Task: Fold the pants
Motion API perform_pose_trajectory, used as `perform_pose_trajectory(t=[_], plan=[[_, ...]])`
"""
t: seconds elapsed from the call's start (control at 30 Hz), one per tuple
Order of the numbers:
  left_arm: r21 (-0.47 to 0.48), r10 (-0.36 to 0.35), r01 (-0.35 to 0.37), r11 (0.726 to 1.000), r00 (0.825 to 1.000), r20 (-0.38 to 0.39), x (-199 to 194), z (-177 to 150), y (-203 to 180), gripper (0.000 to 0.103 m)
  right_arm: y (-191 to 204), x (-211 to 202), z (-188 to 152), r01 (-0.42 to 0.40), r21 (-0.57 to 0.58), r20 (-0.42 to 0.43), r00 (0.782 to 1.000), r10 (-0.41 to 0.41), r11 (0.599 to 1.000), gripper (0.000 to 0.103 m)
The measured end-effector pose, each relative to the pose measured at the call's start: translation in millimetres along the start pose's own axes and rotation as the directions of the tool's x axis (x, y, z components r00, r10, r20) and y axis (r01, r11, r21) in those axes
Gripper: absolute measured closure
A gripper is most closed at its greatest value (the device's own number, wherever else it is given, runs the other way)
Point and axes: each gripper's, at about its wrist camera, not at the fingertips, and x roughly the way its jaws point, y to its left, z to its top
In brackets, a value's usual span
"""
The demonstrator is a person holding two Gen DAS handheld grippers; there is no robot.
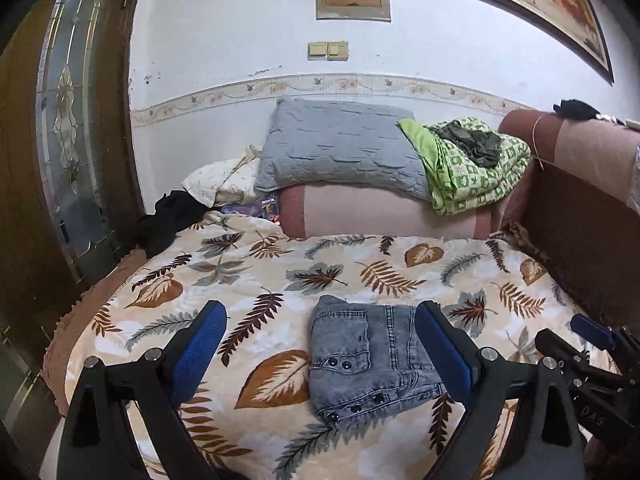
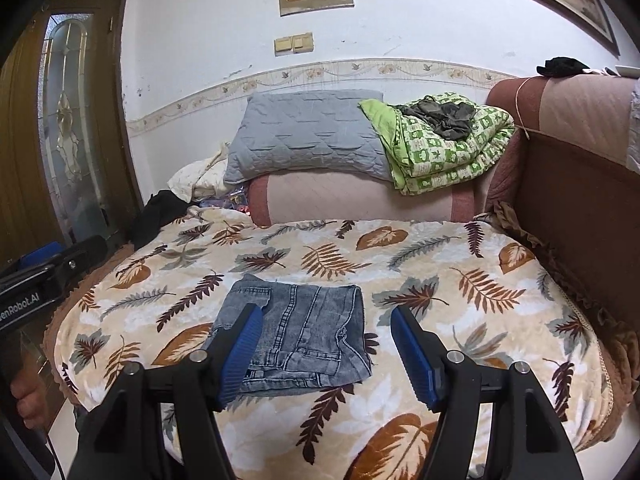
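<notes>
The grey denim pants [image 1: 370, 356] lie folded into a small square bundle on the leaf-print blanket [image 1: 240, 276]. They also show in the right wrist view [image 2: 298, 336]. My left gripper [image 1: 320, 320] is open and empty, hovering above and just in front of the bundle, with its blue pads [image 1: 200, 344] spread either side. My right gripper [image 2: 326, 322] is open and empty, held above the bundle's right half. The right gripper also shows at the right edge of the left wrist view [image 1: 592, 344].
A grey pillow [image 1: 340, 148] and a green patterned quilt [image 1: 472, 168] rest on a pink bolster at the back. A brown sofa arm [image 1: 580, 216] borders the right side. A wooden door with glass [image 1: 68, 140] stands at the left. Dark clothing [image 1: 172, 216] lies at the blanket's back left.
</notes>
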Motion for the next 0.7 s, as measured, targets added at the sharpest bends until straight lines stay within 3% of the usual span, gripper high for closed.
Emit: perform_pose_trajectory(t=[0.7], plan=[[0.073, -0.013, 0.012, 0.997, 1.0, 0.004, 1, 0, -10, 0.008, 2, 15, -9, -0.003, -0.009, -0.034, 0.999, 0.003, 1.0, 0.032]])
